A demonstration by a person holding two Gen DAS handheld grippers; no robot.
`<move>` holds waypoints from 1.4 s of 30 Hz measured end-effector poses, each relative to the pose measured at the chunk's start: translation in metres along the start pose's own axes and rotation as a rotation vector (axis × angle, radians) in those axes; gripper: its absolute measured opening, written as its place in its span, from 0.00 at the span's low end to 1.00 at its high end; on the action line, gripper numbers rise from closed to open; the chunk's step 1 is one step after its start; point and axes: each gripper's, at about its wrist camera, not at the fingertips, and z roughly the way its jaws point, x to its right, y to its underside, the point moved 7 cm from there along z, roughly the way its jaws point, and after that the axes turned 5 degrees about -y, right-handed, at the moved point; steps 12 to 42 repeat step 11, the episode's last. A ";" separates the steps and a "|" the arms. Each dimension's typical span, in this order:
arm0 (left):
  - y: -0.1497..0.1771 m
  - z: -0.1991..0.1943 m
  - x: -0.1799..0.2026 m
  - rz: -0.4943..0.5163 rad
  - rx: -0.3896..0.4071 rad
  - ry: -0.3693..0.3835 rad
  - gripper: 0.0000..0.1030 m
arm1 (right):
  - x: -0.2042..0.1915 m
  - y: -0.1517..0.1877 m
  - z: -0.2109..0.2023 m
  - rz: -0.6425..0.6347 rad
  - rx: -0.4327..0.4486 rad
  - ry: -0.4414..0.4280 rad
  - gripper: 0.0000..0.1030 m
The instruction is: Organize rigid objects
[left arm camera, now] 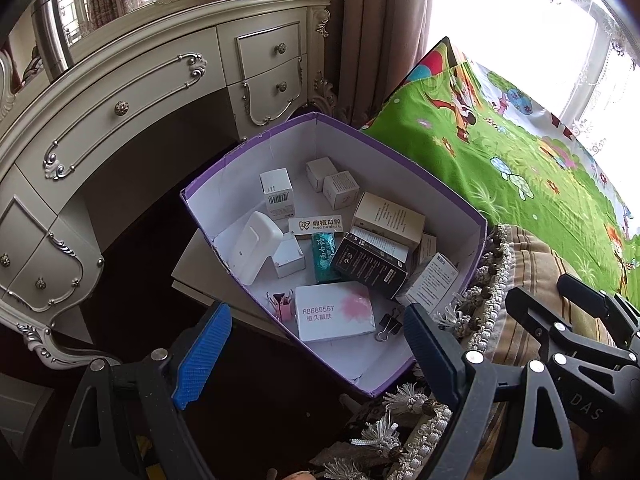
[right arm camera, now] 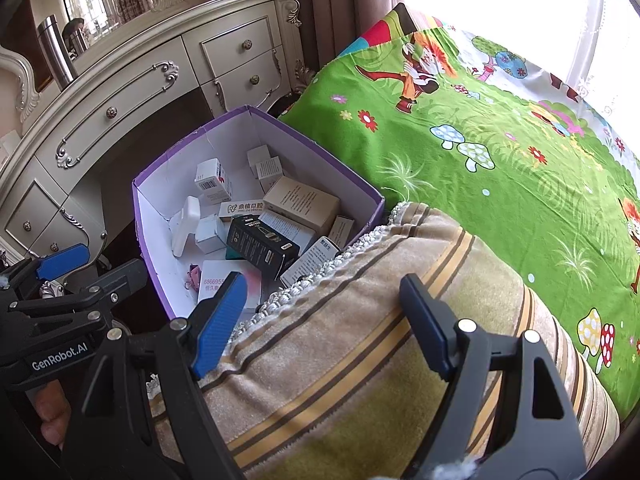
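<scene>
A purple-edged cardboard box (left arm camera: 448,188) (right arm camera: 160,172) with a white inside holds several small packages: a black carton (left arm camera: 370,266) (right arm camera: 262,246), a tan carton (left arm camera: 390,218) (right arm camera: 302,200), a white flat box with a pink flower (left arm camera: 334,310), a white plastic case (left arm camera: 256,252) (right arm camera: 186,226), a teal pack (left arm camera: 323,256), binder clips (left arm camera: 386,326). My left gripper (left arm camera: 316,358) hovers open over the box's near end, nothing between its blue pads. My right gripper (right arm camera: 320,326) stands open above a striped cushion (right arm camera: 360,360), to the right of the box.
A cream carved dressing table (left arm camera: 132,96) with drawers stands behind and left of the box. A bed with a green cartoon sheet (right arm camera: 500,152) fills the right. The fringed cushion edge (left arm camera: 472,308) presses against the box's right wall. Curtains and a bright window are behind.
</scene>
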 end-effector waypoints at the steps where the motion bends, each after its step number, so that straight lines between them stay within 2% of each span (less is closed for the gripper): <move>1: 0.000 0.000 0.000 -0.001 0.000 0.000 0.86 | 0.000 0.000 0.000 0.000 0.000 0.000 0.79; 10: -0.001 -0.002 -0.004 0.003 0.029 -0.033 0.86 | 0.000 0.000 0.000 0.001 0.000 0.001 0.80; 42: -0.001 -0.002 -0.005 -0.004 0.026 -0.031 0.86 | -0.001 0.000 0.000 0.001 0.000 0.001 0.80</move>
